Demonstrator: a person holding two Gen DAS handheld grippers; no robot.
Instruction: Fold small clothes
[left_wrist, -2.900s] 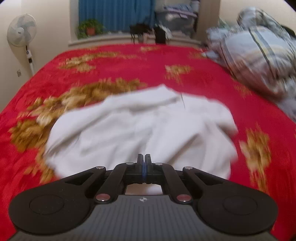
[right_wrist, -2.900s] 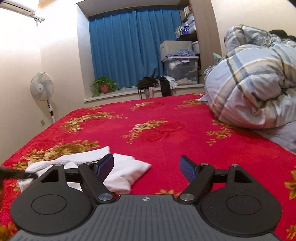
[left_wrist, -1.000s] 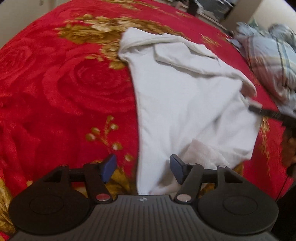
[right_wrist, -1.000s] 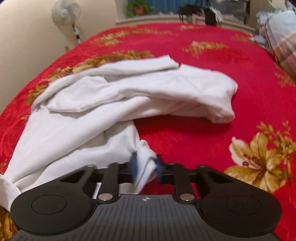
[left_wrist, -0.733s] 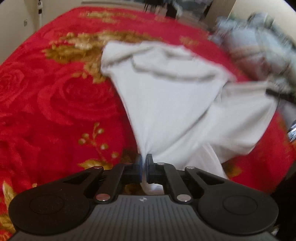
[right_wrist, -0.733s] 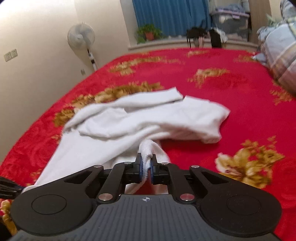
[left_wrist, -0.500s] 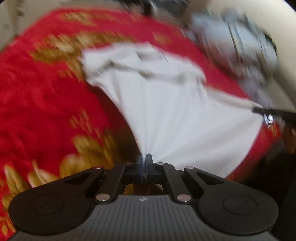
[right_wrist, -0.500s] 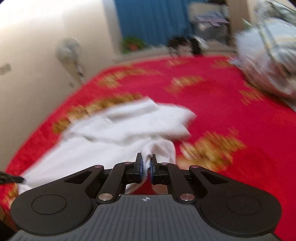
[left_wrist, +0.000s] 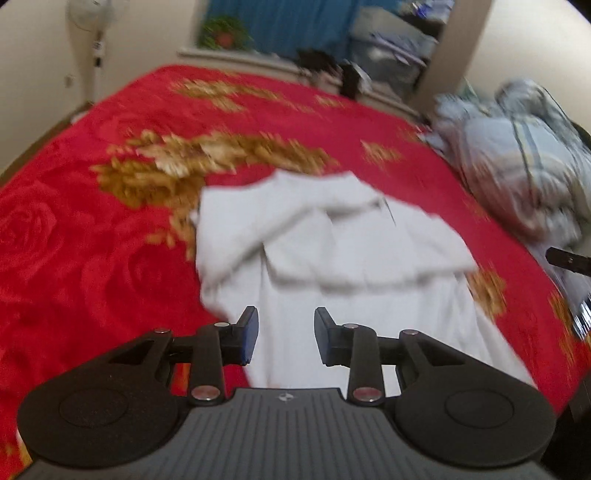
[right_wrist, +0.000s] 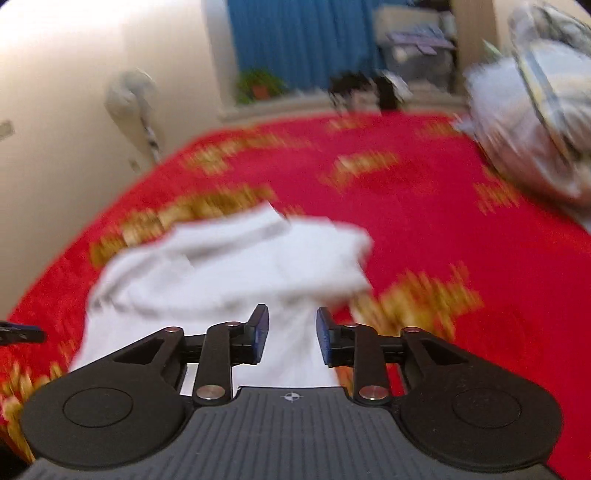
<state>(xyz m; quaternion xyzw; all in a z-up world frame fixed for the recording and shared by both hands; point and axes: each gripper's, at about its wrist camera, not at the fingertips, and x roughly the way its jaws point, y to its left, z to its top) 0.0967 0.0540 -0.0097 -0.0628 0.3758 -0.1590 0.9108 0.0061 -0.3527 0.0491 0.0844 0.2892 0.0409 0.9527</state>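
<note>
A white garment (left_wrist: 332, 251) lies spread and rumpled on the red flowered bedspread (left_wrist: 74, 240), its near hem toward me. It also shows in the right wrist view (right_wrist: 229, 269). My left gripper (left_wrist: 285, 338) is open and empty, just above the garment's near left part. My right gripper (right_wrist: 290, 338) is open and empty, above the near right part. The tip of the right gripper (left_wrist: 569, 260) shows at the right edge of the left wrist view. Both views are blurred by motion.
A bundled plaid duvet (left_wrist: 524, 155) lies at the bed's far right. A standing fan (right_wrist: 129, 103) is by the left wall. A window ledge with a potted plant (right_wrist: 258, 86), dark bags and storage boxes runs behind the bed.
Both grippers were shut on the garment's near hem and pulling it half a second ago. Now both have opened and let go, and the garment lies flatter on the bed.
</note>
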